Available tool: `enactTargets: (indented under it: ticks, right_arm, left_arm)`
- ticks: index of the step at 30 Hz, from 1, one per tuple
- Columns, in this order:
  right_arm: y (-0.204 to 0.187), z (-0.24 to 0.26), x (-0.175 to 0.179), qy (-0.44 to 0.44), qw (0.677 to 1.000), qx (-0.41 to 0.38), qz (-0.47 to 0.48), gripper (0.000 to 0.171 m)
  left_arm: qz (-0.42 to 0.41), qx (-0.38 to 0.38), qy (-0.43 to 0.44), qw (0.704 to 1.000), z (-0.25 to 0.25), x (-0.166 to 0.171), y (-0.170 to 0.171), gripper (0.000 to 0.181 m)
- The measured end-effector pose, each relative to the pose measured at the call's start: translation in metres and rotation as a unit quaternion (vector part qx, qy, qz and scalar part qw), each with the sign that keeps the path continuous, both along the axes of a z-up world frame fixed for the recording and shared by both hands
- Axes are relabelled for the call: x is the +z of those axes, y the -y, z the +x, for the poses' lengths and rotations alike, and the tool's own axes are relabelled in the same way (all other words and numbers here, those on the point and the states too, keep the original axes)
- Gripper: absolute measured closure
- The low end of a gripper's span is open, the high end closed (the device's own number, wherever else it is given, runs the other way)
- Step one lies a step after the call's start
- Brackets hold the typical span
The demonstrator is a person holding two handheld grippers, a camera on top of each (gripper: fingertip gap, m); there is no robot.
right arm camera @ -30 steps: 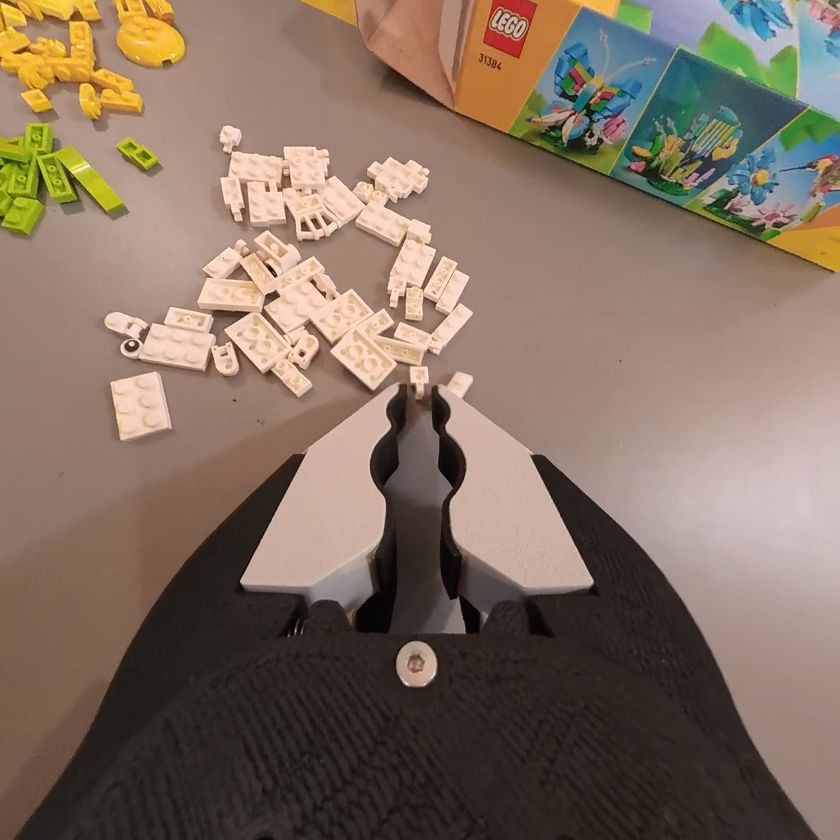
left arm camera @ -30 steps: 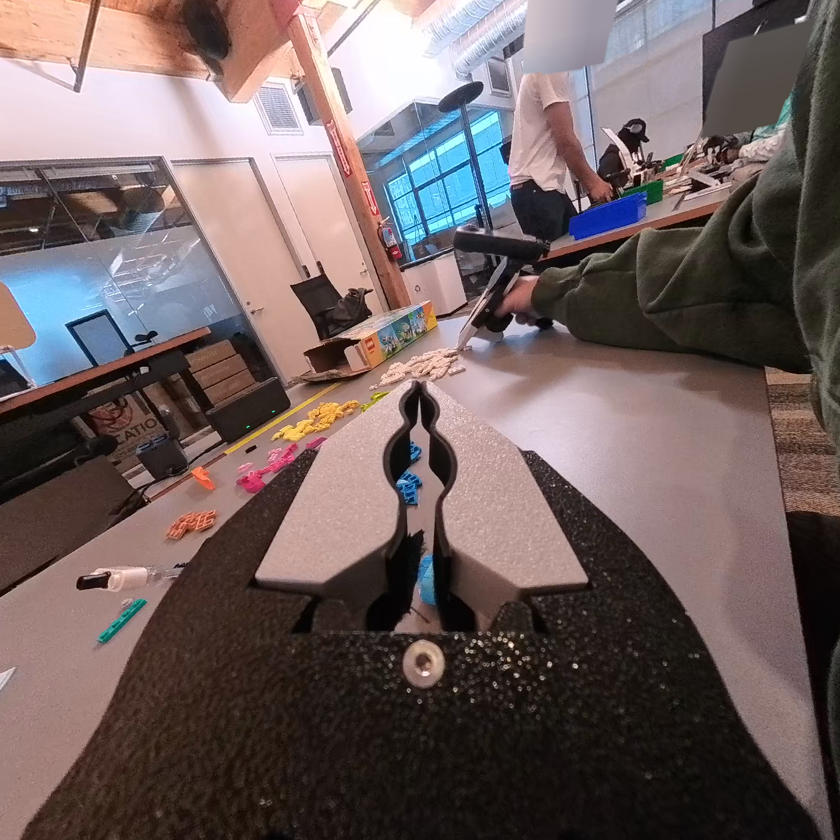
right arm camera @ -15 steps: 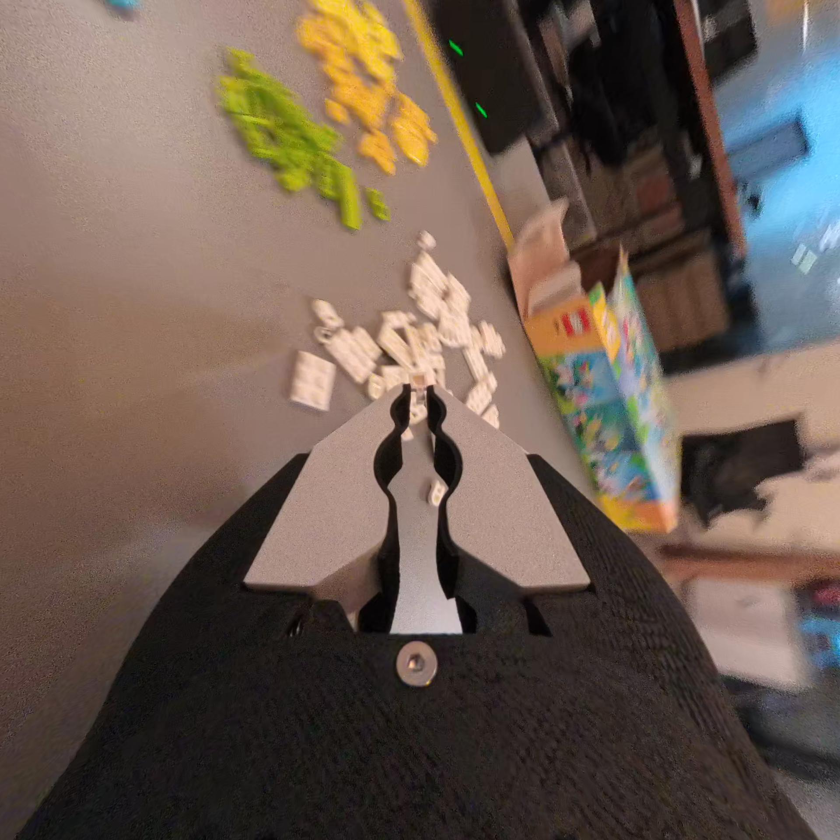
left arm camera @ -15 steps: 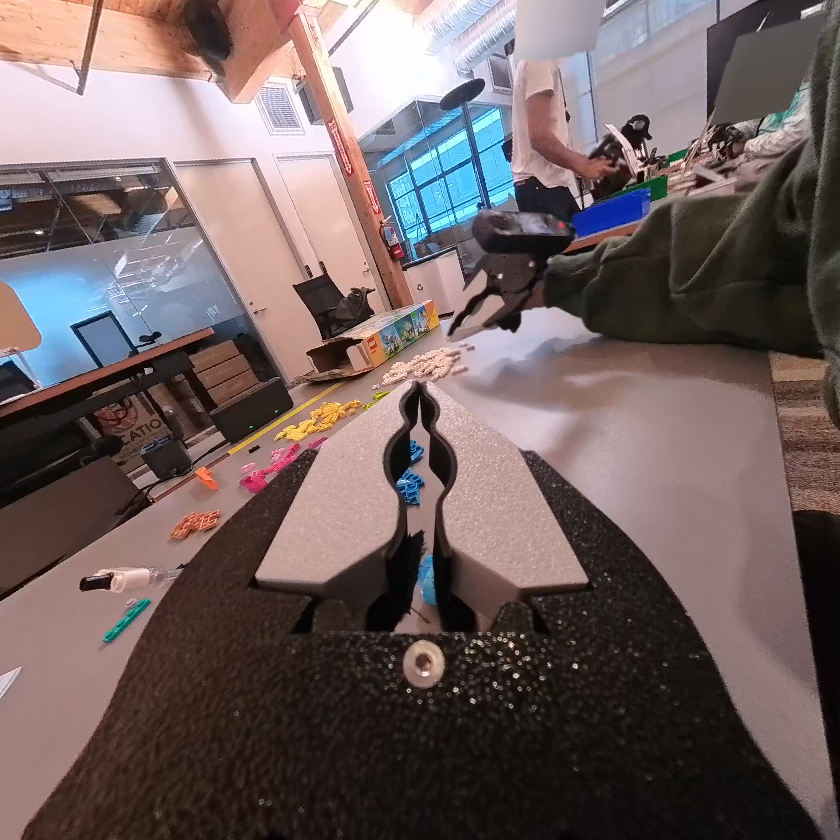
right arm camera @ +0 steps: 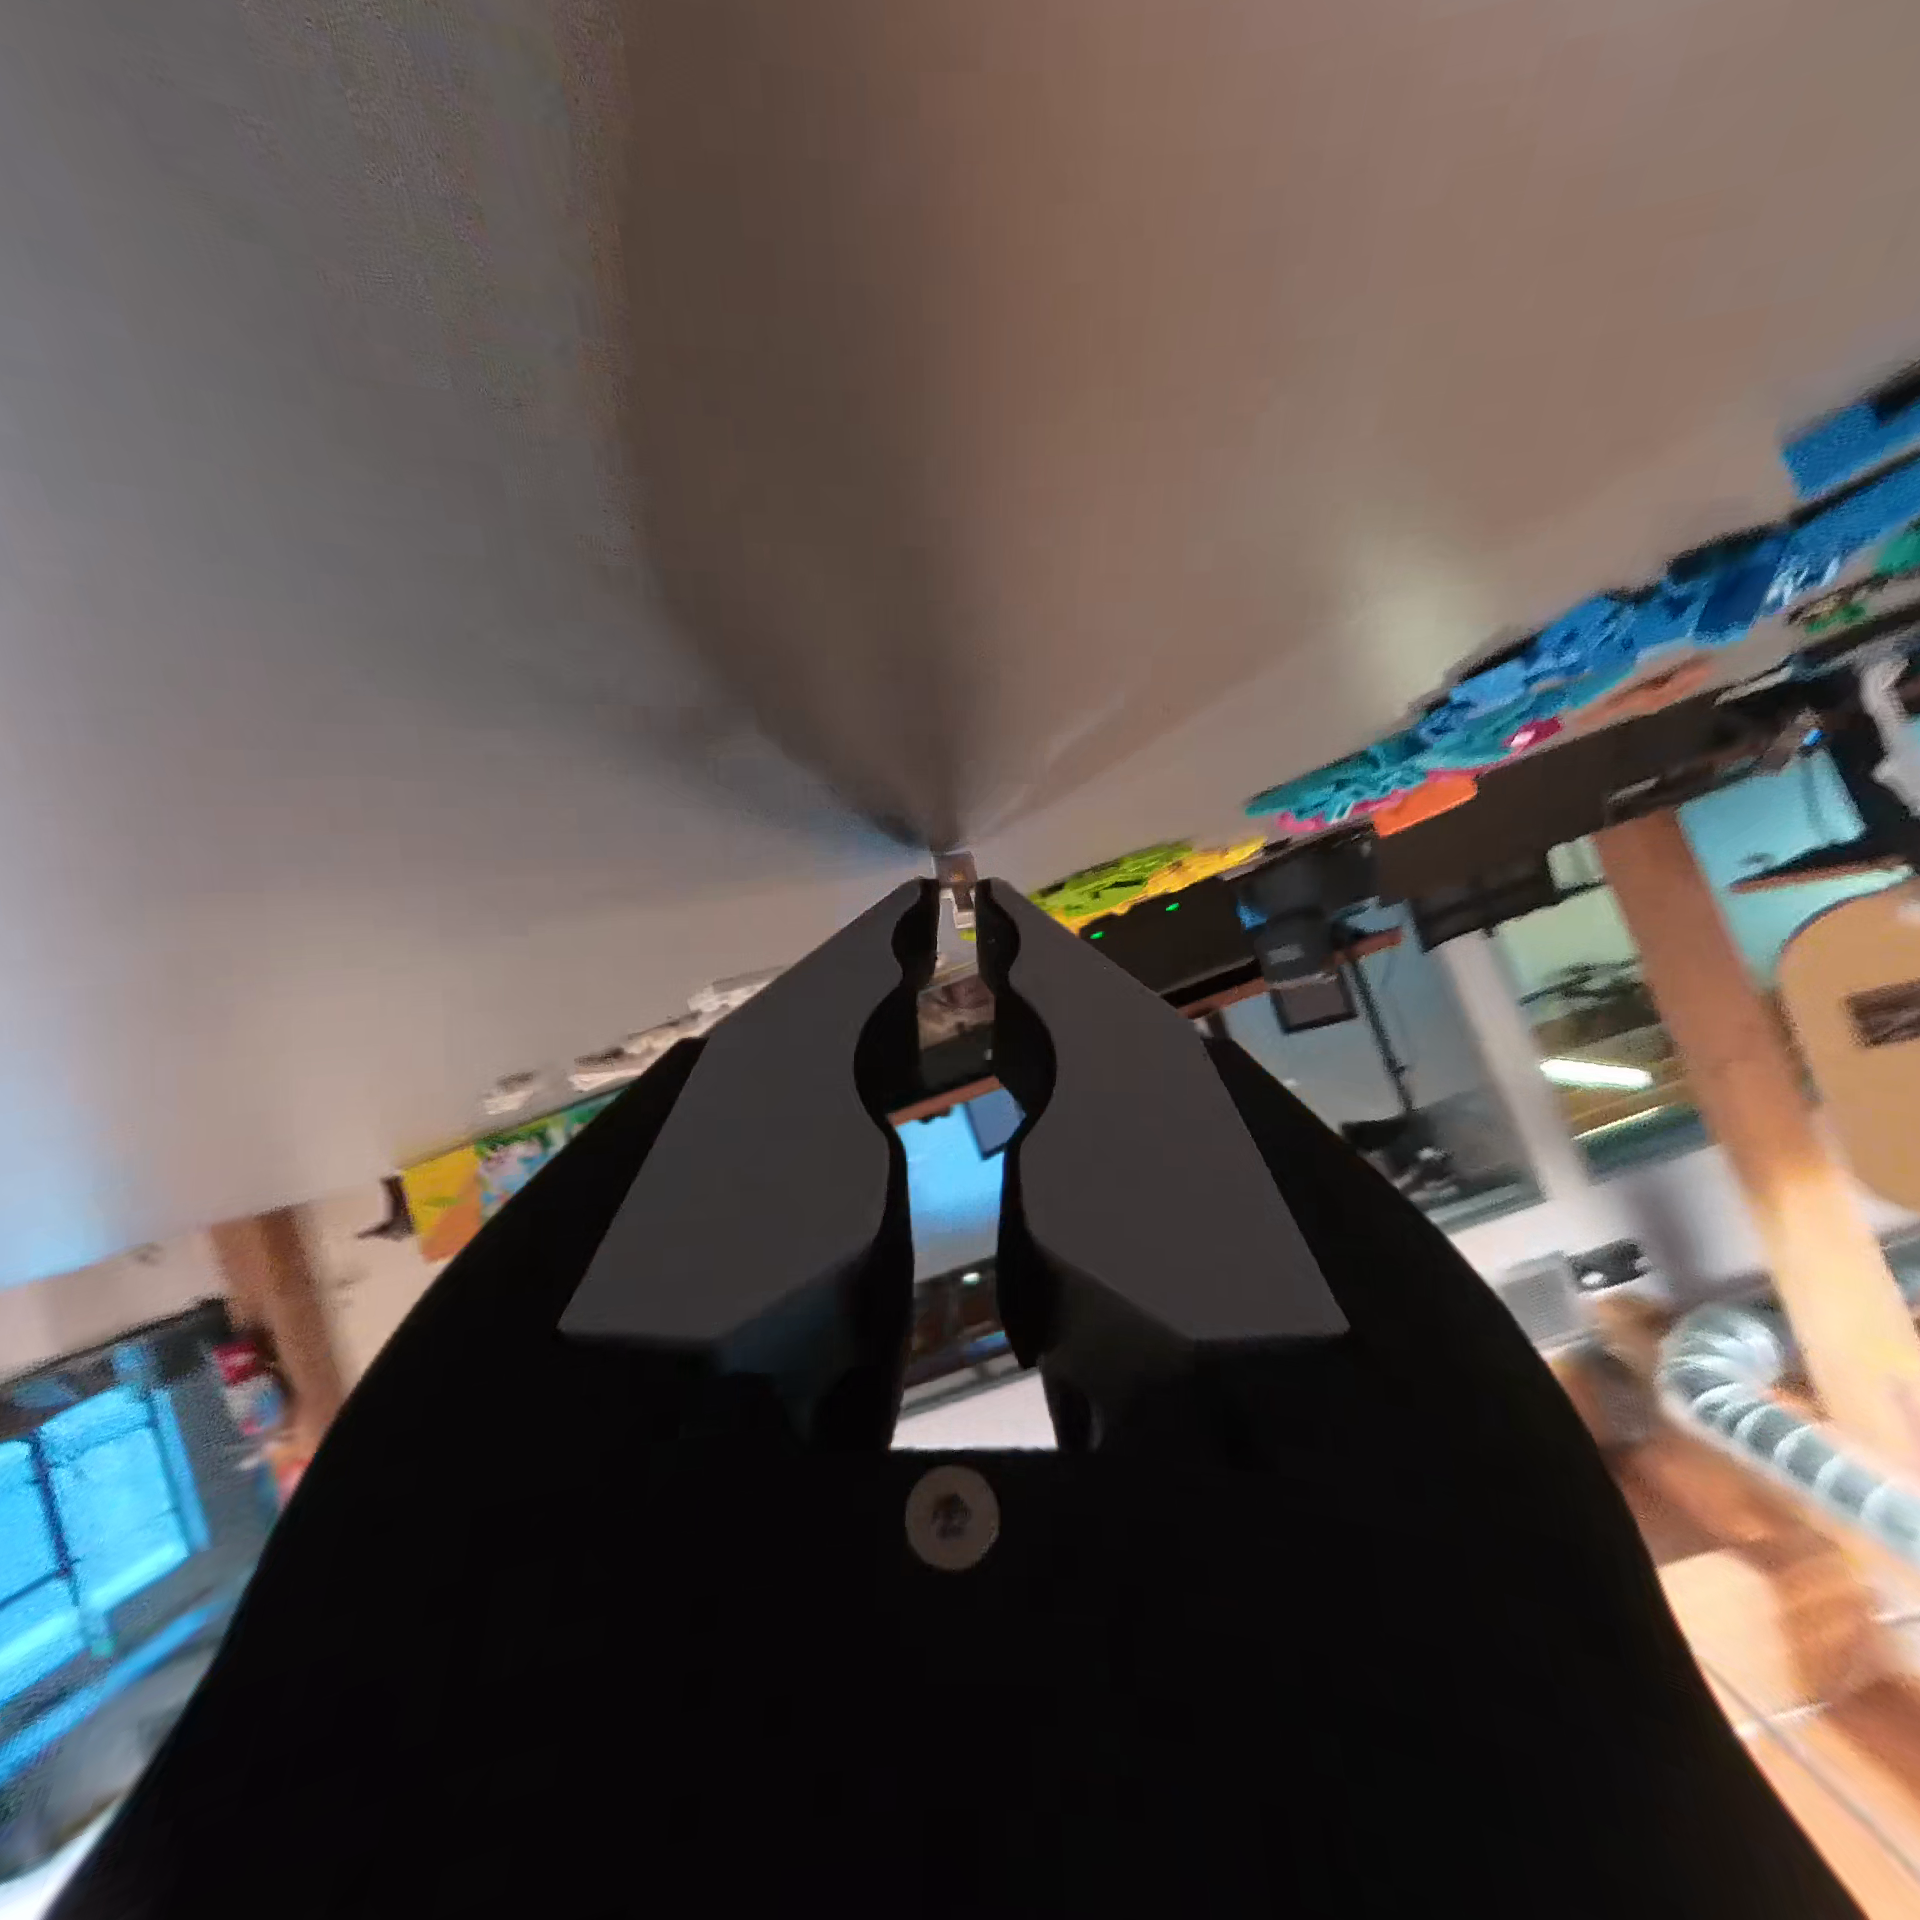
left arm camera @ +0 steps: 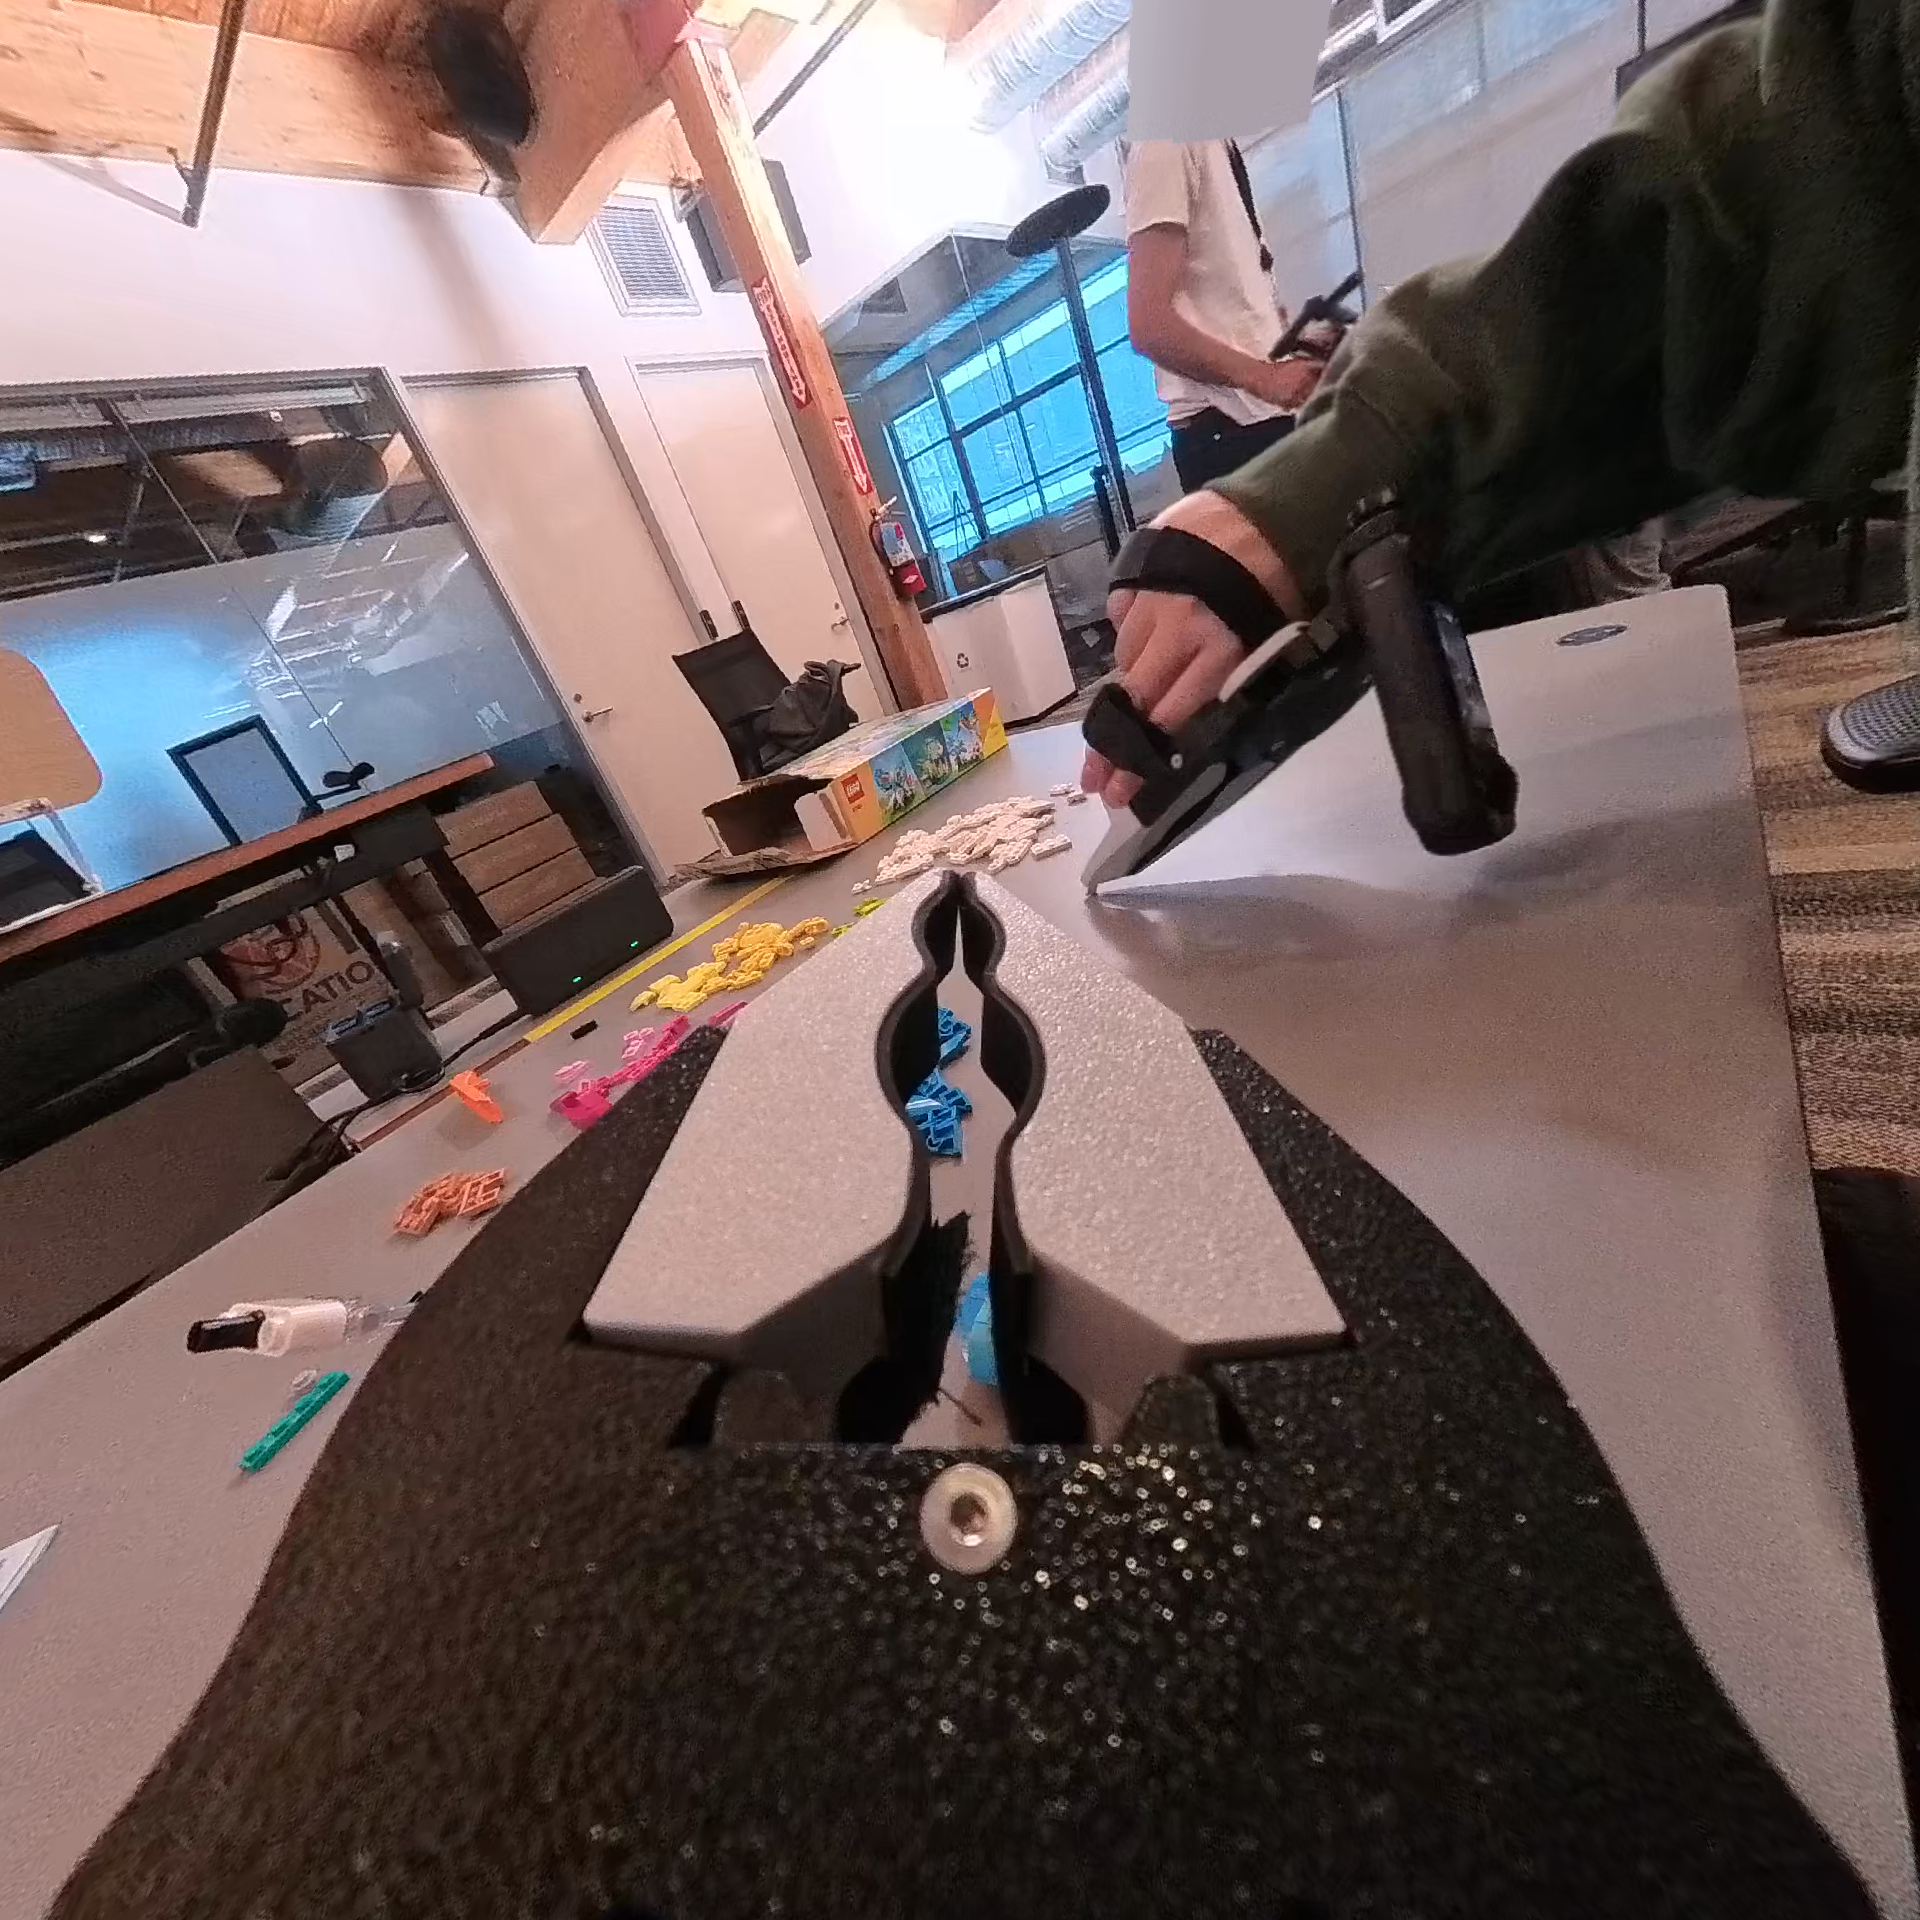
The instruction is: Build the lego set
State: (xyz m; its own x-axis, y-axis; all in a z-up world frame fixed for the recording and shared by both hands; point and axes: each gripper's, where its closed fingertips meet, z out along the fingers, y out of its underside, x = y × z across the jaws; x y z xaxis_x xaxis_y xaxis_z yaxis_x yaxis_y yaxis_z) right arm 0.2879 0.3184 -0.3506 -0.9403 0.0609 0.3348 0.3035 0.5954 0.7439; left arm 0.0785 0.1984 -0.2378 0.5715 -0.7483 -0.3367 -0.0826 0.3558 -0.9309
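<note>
hand-held grippers 2 (left arm camera: 958, 883) (left arm camera: 1093, 881) | lego box 1 (left arm camera: 914, 753) | brick piles 5 (left arm camera: 977, 831)

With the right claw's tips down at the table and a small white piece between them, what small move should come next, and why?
Probably open the right claw slightly to set the small white piece on the grey table. The tips pinch the piece right at the surface, on bare table beside the white pile. The left claw rests shut, seemingly idle.
</note>
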Motion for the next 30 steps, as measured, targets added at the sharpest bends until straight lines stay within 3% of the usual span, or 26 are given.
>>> enactTargets:
  ticks: [7, 11, 14, 15, 16, 17, 19, 21, 23, 24, 25, 26, 30]
  right_arm:
    - [0.017, -0.013, -0.003, 0.012, 0.999, 0.049, -0.02, 0.166]
    - [0.026, -0.02, 0.007, -0.055, 0.998, 0.021, -0.036, 0.136]
    - [0.028, -0.019, 0.027, -0.2, 0.975, -0.081, -0.055, 0.122]
    - [0.028, -0.017, 0.035, -0.279, 0.948, -0.133, -0.07, 0.117]
    - [0.029, -0.015, 0.042, -0.375, 0.902, -0.191, -0.094, 0.117]
    - [0.033, -0.013, 0.045, -0.476, 0.83, -0.257, -0.137, 0.117]
    - [0.046, -0.013, 0.055, -0.666, 0.613, -0.349, -0.244, 0.117]
    - [0.056, -0.008, 0.073, -0.792, 0.384, -0.351, -0.321, 0.118]
    - [0.061, 0.016, 0.095, -0.874, 0.209, -0.296, -0.324, 0.123]
    - [0.067, 0.029, 0.105, -0.9, 0.152, -0.261, -0.315, 0.125]
    - [0.073, 0.041, 0.114, -0.916, 0.125, -0.235, -0.299, 0.127]
    - [0.078, 0.049, 0.123, -0.924, 0.127, -0.223, -0.282, 0.127]
    - [0.092, 0.07, 0.142, -0.929, 0.246, -0.209, -0.183, 0.125]
  left_arm:
    - [0.002, -0.001, 0.0, 1.0, 0.0, 0.0, 0.001, 0.181]
    - [0.004, 0.0, -0.001, 1.0, 0.0, 0.0, 0.001, 0.181]
    - [0.008, 0.0, -0.003, 1.0, 0.0, 0.0, 0.002, 0.181]
    - [0.01, 0.001, -0.004, 1.0, 0.0, 0.001, 0.003, 0.181]
    - [0.012, 0.001, -0.005, 1.0, 0.0, 0.001, 0.003, 0.181]
    - [0.014, 0.001, -0.006, 1.0, 0.0, 0.001, 0.004, 0.181]
    - [0.017, 0.001, -0.009, 1.0, 0.001, 0.001, 0.004, 0.181]
    - [0.019, 0.001, -0.012, 1.0, 0.001, 0.0, 0.005, 0.181]
    - [0.023, -0.001, -0.015, 1.0, 0.003, 0.0, 0.007, 0.181]
    - [0.026, 0.0, -0.018, 0.999, 0.003, 0.0, 0.008, 0.181]
    - [0.028, 0.001, -0.024, 0.999, 0.005, -0.001, 0.008, 0.181]
    - [0.028, 0.003, -0.031, 0.999, 0.006, -0.003, 0.007, 0.181]
    - [0.028, 0.009, -0.055, 0.998, 0.014, -0.009, 0.01, 0.174]
